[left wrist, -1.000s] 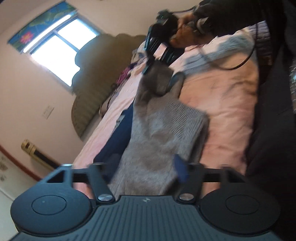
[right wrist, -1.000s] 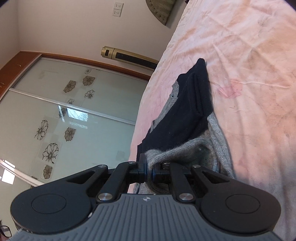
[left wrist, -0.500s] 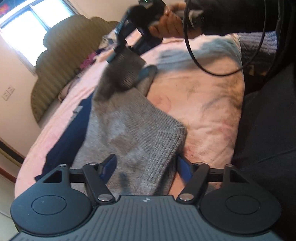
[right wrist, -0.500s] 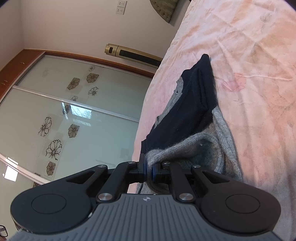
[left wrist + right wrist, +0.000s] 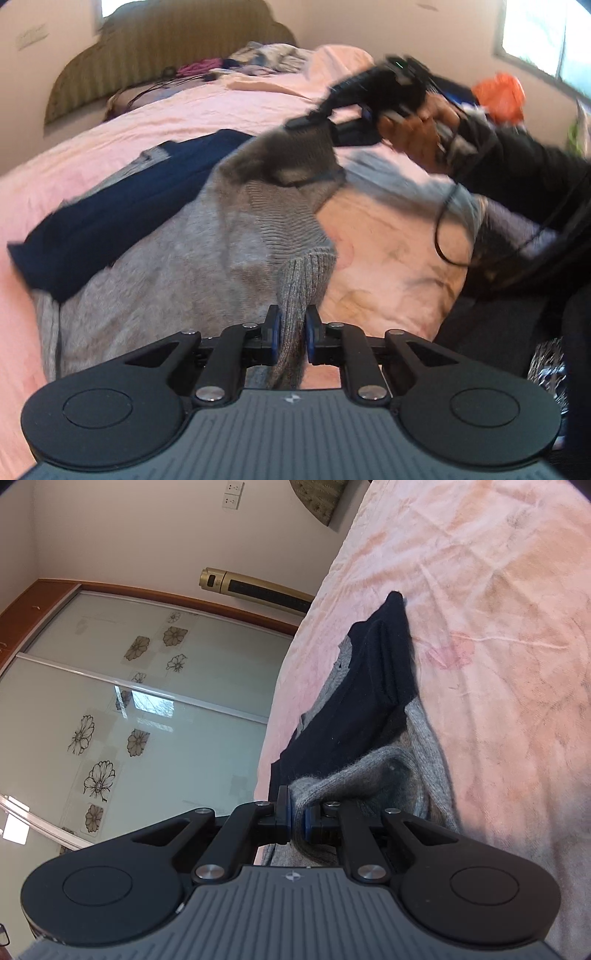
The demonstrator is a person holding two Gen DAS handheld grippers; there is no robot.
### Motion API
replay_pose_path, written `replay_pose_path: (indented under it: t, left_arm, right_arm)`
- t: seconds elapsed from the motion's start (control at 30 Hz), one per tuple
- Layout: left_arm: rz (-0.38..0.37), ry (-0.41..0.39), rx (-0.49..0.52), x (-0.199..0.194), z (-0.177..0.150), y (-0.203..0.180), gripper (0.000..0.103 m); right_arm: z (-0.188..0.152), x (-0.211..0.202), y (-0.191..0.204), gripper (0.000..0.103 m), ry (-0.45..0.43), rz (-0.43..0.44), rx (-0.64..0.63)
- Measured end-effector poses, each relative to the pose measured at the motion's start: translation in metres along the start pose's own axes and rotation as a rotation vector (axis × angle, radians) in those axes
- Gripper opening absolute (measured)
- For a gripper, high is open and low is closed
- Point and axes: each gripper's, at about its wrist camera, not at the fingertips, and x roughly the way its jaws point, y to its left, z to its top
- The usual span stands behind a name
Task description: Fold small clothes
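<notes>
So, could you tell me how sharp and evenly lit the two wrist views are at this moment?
Left wrist view: motion blur smears the right gripper, the hand holding it and the far part of the grey sweater; the window at top right is blown out. Right wrist view: sharp, soft even light, the sweater in the right gripper crisp; the wardrobe door mirrors a window, and fisheye bends its frame.

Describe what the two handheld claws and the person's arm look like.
Both claws, left claw and right claw, have black linkage fingers with silver pivot screws, blue pads, round black side discs and a ribbed grey body. The person wears a dark sleeve; a black cable loops below it.
</notes>
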Motion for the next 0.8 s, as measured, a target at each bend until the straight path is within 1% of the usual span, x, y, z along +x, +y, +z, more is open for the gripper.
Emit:
replay_pose_path:
  t: [0.03, 0.1, 0.17, 0.23, 0.27, 0.37, 0.43, 0.57, 0.67, 0.7, 0.73, 0.77, 0.8]
  left_arm:
    - [-0.017, -0.003, -0.025, -0.002, -0.001, 0.004, 0.014]
    - [-0.011, -0.003, -0.041, -0.004, -0.004, 0.009, 0.014]
    - [-0.011, 0.018, -0.049, -0.004, -0.007, 0.012, 0.016]
    - [-0.029, 0.040, -0.075, -0.004, -0.010, 0.016, 0.019]
    - [-0.023, 0.041, -0.081, -0.005, -0.012, 0.016, 0.023]
    - [0.021, 0.037, -0.083, -0.002, -0.014, 0.013, 0.024]
    - [0.034, 0.047, -0.085, 0.003, -0.014, 0.014, 0.024]
    - [0.105, 0.086, -0.005, 0.019, -0.011, 0.004, 0.023]
    - [0.140, 0.079, 0.028, 0.025, -0.007, -0.001, 0.024]
    - [0.162, 0.078, 0.023, 0.028, -0.006, -0.001, 0.023]
    - [0.178, 0.082, 0.012, 0.029, -0.005, 0.000, 0.016]
    - [0.194, 0.078, 0.008, 0.030, -0.005, 0.000, 0.004]
    - [0.218, 0.063, 0.003, 0.028, -0.004, 0.001, 0.004]
  right_arm:
    - [0.000, 0.000, 0.000, 0.015, 0.004, -0.005, -0.001]
    - [-0.001, 0.001, -0.002, 0.015, 0.008, -0.011, 0.001]
    - [0.000, 0.002, -0.003, 0.015, 0.009, -0.020, 0.007]
    - [0.001, 0.002, -0.005, 0.015, 0.007, -0.025, 0.013]
    - [0.001, 0.003, -0.005, 0.015, 0.008, -0.025, 0.013]
    - [0.001, 0.005, -0.004, 0.015, 0.014, -0.028, 0.007]
    - [0.001, 0.006, -0.004, 0.015, 0.015, -0.028, 0.010]
    - [0.001, 0.010, -0.002, 0.015, 0.023, -0.028, 0.006]
    - [0.002, 0.012, 0.000, 0.015, 0.024, -0.025, 0.003]
    - [0.002, 0.013, 0.000, 0.015, 0.025, -0.022, 0.002]
    - [0.002, 0.013, 0.000, 0.015, 0.024, -0.020, 0.000]
    - [0.003, 0.013, 0.000, 0.015, 0.021, -0.020, 0.001]
    - [0.003, 0.013, -0.001, 0.015, 0.018, -0.024, 0.004]
